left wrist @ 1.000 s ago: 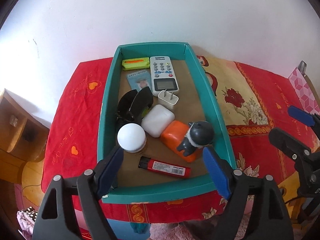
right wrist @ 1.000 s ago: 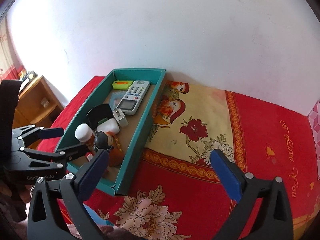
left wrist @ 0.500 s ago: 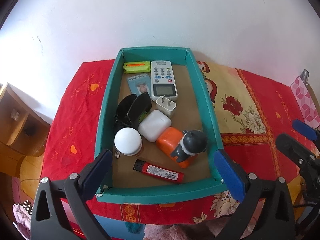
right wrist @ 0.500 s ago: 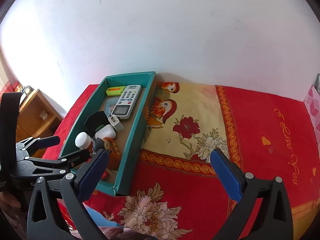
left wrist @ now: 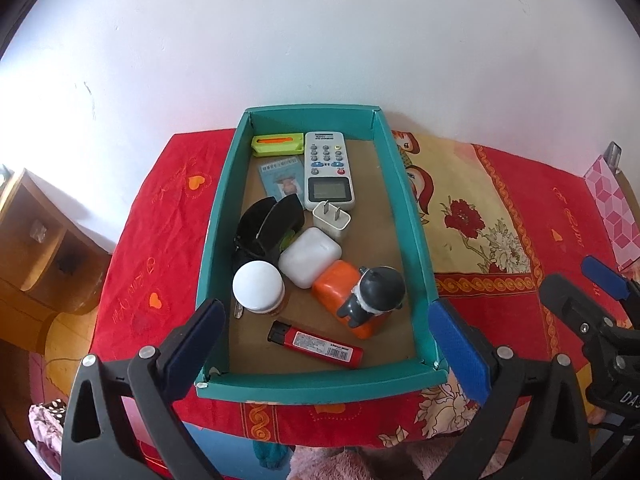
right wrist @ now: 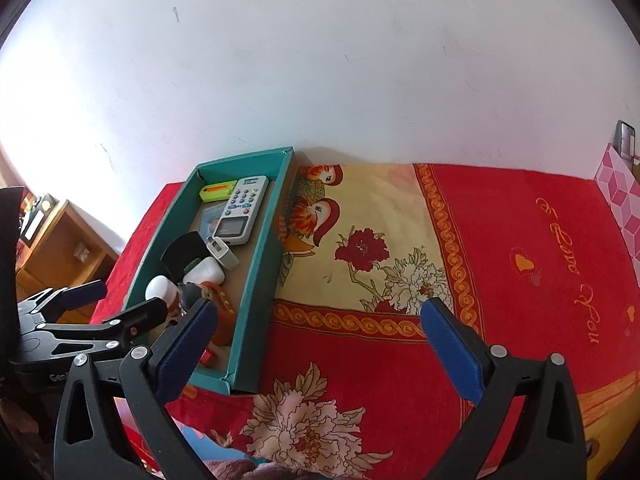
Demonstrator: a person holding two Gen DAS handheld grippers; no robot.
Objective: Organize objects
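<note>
Wooden shelf unit (left wrist: pixel 36 256) at far left, beside the counter (left wrist: pixel 160 216), which carries a red floral cloth w/ a yellow bird panel (right wrist: pixel 360 216) to the right.

My left gripper (left wrist: pixel 326 350) is released, jaws spread wide, holding nothing. It hovers over the near end of the teal box (left wrist: pixel 216 216); blue pads line up w/ the box's near corners, no contact seen.

Box contents, left to right:
- Black curved item (left wrist: pixel 268 224) against the left wall, mid-box; type unclear.
- White-lidded jar (left wrist: pixel 258 286) upright, near-left, touching the black item.
- Green/orange flat piece (left wrist: pixel 277 144) at far-left corner.
- Card w/ photo (left wrist: pixel 282 180) flat, just nearer than the green piece.
- Red lighter (left wrist: pixel 316 344) lying flat near the front wall, apart from the jar.
- White remote (left wrist: pixel 328 170) flat, far centre, beside the card.
- White plug adapter (left wrist: pixel 331 220) prongs up, touching the remote's near end.
- White earbud-type case (left wrist: pixel 310 256) touching the adapter and jar.
- Orange block (left wrist: pixel 340 296) w/ a dark grey figure (left wrist: pixel 374 294) on top, near-right.

My right gripper (right wrist: pixel 320 348) is also released, jaws wide, nothing between them. It hangs over bare cloth right of the box; left pad overlaps the box's near-right corner in the right wrist view. Pink patterned box (right wrist: pixel 620 200) at the far right edge.
</note>
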